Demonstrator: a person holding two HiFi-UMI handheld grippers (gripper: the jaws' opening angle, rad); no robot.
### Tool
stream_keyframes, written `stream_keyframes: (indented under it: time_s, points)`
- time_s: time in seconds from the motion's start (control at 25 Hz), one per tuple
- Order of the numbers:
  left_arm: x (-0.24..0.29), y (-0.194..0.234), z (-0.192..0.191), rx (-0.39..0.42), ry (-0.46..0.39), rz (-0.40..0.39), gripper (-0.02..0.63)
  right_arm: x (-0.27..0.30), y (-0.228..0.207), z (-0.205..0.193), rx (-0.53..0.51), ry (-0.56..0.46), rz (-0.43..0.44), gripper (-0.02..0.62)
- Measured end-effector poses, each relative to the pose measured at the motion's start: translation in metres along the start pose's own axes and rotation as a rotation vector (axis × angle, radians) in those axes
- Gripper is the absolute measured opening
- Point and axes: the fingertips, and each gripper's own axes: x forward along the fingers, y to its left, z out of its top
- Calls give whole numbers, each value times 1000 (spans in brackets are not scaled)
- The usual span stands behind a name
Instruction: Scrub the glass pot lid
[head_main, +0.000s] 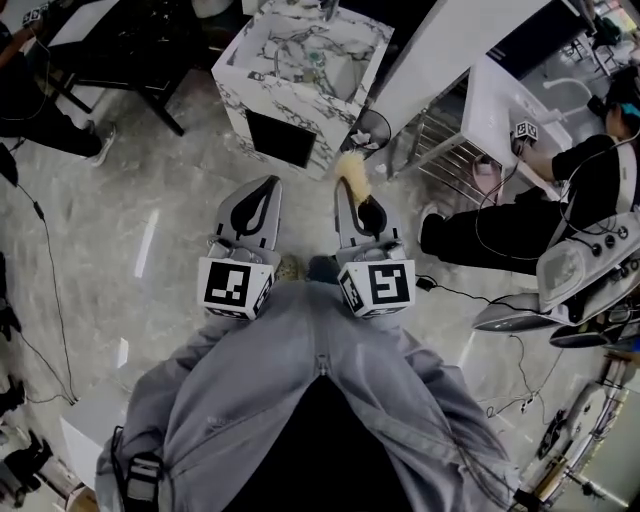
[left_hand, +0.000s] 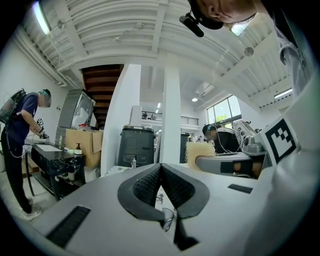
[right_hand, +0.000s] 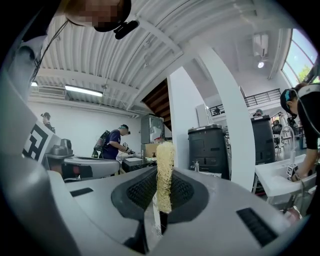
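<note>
No glass pot lid shows in any view. I hold both grippers level in front of my grey jacket, side by side over the floor. My right gripper (head_main: 352, 185) is shut on a pale yellow fibrous scrubber (head_main: 351, 170), which stands upright between its pads and sticks out past the tips. In the right gripper view the scrubber (right_hand: 165, 152) fills the slit of the right gripper (right_hand: 163, 176). My left gripper (head_main: 259, 190) is shut with nothing between its ribbed pads (left_hand: 145, 186). From the left gripper (left_hand: 160, 168) I see the scrubber (left_hand: 199, 151) off to the right.
A marble-patterned sink unit (head_main: 262, 88) stands just ahead. A white counter (head_main: 450, 45) and a wire rack (head_main: 450, 150) are to its right. A person in black (head_main: 560, 190) works at the right, and a cable (head_main: 470, 296) runs across the floor. A black table (head_main: 120, 40) is at the far left.
</note>
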Motion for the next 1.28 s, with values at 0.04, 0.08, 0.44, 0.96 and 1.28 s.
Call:
stream_keyframes:
  time_s: [0.04,0.08,0.44,0.96,1.28]
  points:
    - [1,6,-1,-5,5,2,15,5,2,0,3,2,0,55]
    - [2,13,-3,-13,6,4,15,11,4,0,6,2,2,55]
    - [7,62,-2,-39,-36,67,15,72,23,3,-17,-11,96,55]
    - [119,157,-10,-78,-5,98,15,225,-13,-3,-12,22,170,55]
    - [242,221,-3,-104,4,62,15,344,-80,-10,-9,87,146,55]
